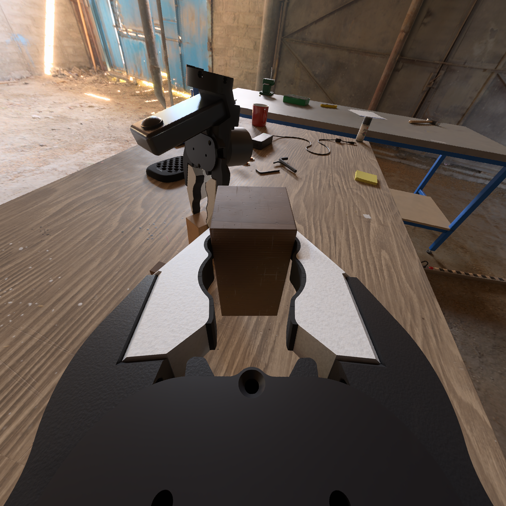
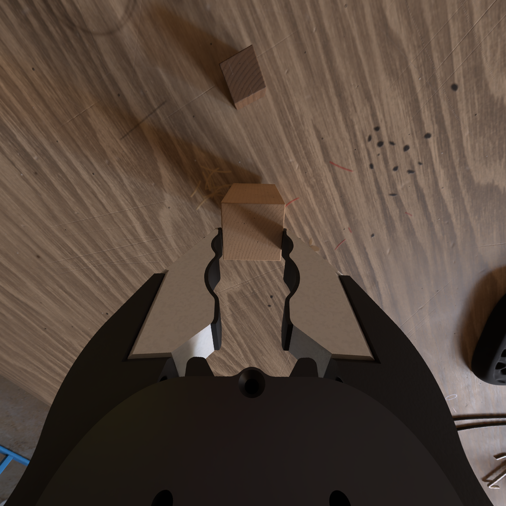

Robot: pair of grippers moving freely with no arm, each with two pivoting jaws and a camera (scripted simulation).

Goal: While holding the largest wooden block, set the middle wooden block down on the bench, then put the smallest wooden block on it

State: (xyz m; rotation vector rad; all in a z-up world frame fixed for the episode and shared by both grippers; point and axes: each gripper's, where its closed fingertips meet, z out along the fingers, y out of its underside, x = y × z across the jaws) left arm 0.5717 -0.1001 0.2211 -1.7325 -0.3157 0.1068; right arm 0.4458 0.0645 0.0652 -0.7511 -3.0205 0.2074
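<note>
A tall dark-brown wooden block with a square top, the largest of the three [image 1: 252, 252], is clamped upright between the white-padded fingers of the left gripper [image 1: 252, 241], its lower end raised clear of the grained plywood bench [image 1: 82, 246]. Beyond it, the right gripper [image 1: 201, 208] is seen pointing down at the bench, its jaws closed on a pale beech-coloured wooden block of middle size [image 1: 195, 226]. In the right wrist view that same pale block [image 2: 252, 232] is pinched at its sides by the tips of the right gripper [image 2: 252, 241]; whether its underside touches the bench [image 2: 109, 219] cannot be told. The smallest block, a flat brownish piece of wood with visible grain rings [image 2: 243, 75], lies alone on the bench farther ahead, well apart from the held pale block. In the left wrist view only a corner of it [image 1: 156, 267] is seen beside the left finger. A black perforated oval pad [image 1: 167, 168] rests on the bench behind the right gripper, and a red mug [image 1: 259, 114] stands farther back.
</note>
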